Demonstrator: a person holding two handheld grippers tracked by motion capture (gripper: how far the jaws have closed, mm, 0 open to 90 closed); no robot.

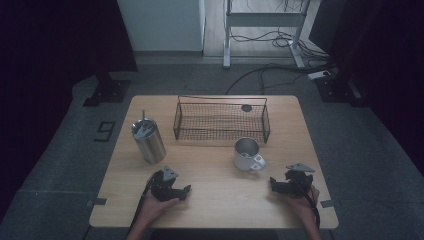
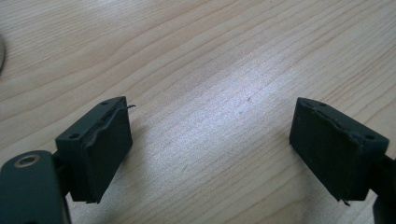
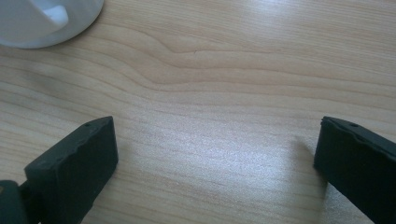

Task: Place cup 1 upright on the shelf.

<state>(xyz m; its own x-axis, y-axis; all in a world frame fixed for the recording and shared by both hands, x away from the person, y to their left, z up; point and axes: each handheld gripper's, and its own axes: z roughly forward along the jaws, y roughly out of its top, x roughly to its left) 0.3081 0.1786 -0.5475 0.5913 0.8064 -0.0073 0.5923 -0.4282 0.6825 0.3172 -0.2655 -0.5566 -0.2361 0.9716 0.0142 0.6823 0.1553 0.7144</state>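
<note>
Dim lab: wooden table (image 1: 215,200), floor cables (image 1: 280,37), metal frame (image 1: 265,20).

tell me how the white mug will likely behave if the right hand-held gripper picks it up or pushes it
The white mug looks rigid and glossy, so the pads may slip on its wall. It stands upright on a broad base on the table, so a low push should slide it rather than tip it. Its handle offers a surer hold.

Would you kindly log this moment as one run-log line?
left gripper: open, empty, low over table | right gripper: open, empty, near white mug | steel tumbler, wire basket: untouched
</note>
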